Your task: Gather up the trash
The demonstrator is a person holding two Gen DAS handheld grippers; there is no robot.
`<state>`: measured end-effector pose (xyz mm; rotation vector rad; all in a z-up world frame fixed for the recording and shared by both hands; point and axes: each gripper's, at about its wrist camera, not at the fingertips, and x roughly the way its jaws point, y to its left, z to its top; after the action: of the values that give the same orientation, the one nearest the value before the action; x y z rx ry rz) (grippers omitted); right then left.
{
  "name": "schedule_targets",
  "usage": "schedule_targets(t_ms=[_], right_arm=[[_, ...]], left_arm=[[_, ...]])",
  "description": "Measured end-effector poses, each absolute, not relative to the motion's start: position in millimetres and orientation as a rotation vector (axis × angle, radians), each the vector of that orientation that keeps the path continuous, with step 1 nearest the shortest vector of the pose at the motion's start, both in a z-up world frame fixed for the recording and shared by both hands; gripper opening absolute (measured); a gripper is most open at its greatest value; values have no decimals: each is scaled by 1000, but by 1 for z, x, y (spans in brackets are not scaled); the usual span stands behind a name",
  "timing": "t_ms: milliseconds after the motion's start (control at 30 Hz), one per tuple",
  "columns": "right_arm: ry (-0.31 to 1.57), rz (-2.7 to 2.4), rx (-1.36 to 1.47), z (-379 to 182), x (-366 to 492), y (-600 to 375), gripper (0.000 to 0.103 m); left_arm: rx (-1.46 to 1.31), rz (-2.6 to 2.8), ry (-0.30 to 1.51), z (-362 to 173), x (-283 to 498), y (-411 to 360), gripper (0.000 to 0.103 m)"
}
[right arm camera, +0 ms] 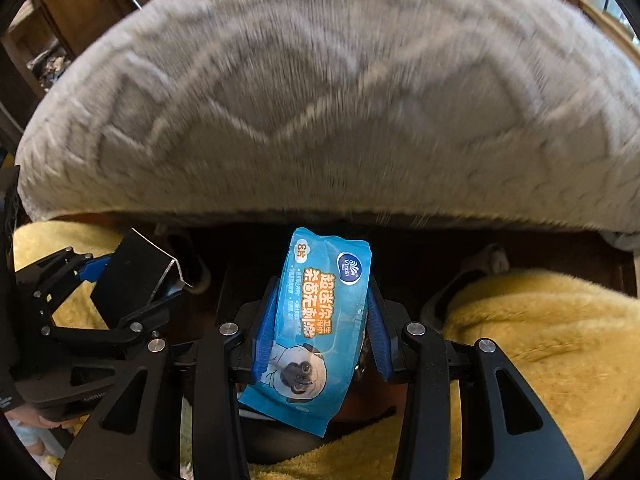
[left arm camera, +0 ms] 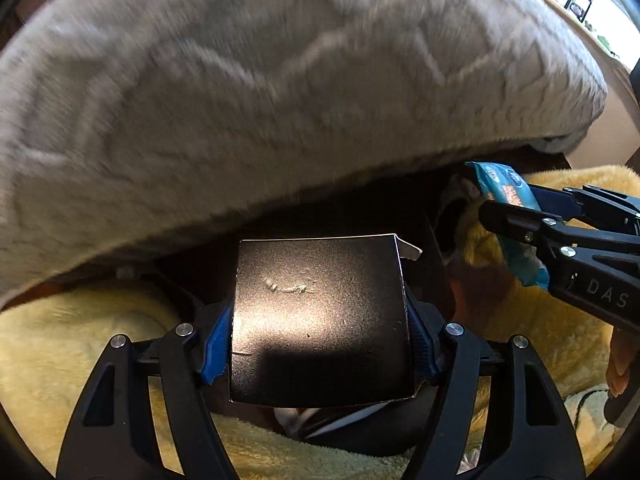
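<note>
- The left gripper [left arm camera: 320, 324] has its jaws clamped on a black cardboard box [left arm camera: 320, 320], the blue pads pressing its two sides; the box's far end is open, with a small flap bent outward at the upper right corner.
- The right gripper [right arm camera: 318, 320] has its jaws closed on a blue wet-wipe packet [right arm camera: 316, 320] printed with orange characters and a cartoon pug; the packet stands lengthwise between the pads and sticks out past them at both ends.
- Both grippers are side by side and tipped steeply downward, each showing in the other's view: the packet and right jaws at the right edge of the left camera, the box and left jaws at the left edge of the right camera.
- Ahead of both hangs a grey fluffy blanket [left arm camera: 280, 80] with a raised zigzag pattern, blurred in both views.
- Under the grippers lies a yellow plush cloth [right arm camera: 540, 340], bunched on both sides of a dark gap.
- Part of a hand [left arm camera: 620, 364] shows at the right edge of the left view, behind the right gripper's body.
</note>
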<state>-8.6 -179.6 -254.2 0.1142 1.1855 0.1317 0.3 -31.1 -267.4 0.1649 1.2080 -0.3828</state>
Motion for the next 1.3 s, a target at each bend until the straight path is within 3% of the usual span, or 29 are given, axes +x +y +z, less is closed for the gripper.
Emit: schedule_targets(t_ms=[267, 567, 633, 867, 1033, 1300], right_arm=[[1254, 138, 172, -286, 6, -182, 42], [1249, 133, 183, -279, 19, -186, 47], [1239, 130, 186, -272, 21, -191, 57], [1143, 102, 187, -237, 9, -197, 65], [1016, 62, 179, -195, -9, -210, 97], [815, -37, 106, -118, -42, -218, 100]], left_arm=[[157, -404, 1287, -298, 15, -36, 68], [139, -390, 1326, -306, 32, -39, 68], [147, -388, 1318, -299, 33, -43, 74], [162, -371, 1237, -264, 26, -45, 85], [163, -341, 1119, -220, 15, -40, 94], [112, -286, 888, -135, -15, -6, 95]])
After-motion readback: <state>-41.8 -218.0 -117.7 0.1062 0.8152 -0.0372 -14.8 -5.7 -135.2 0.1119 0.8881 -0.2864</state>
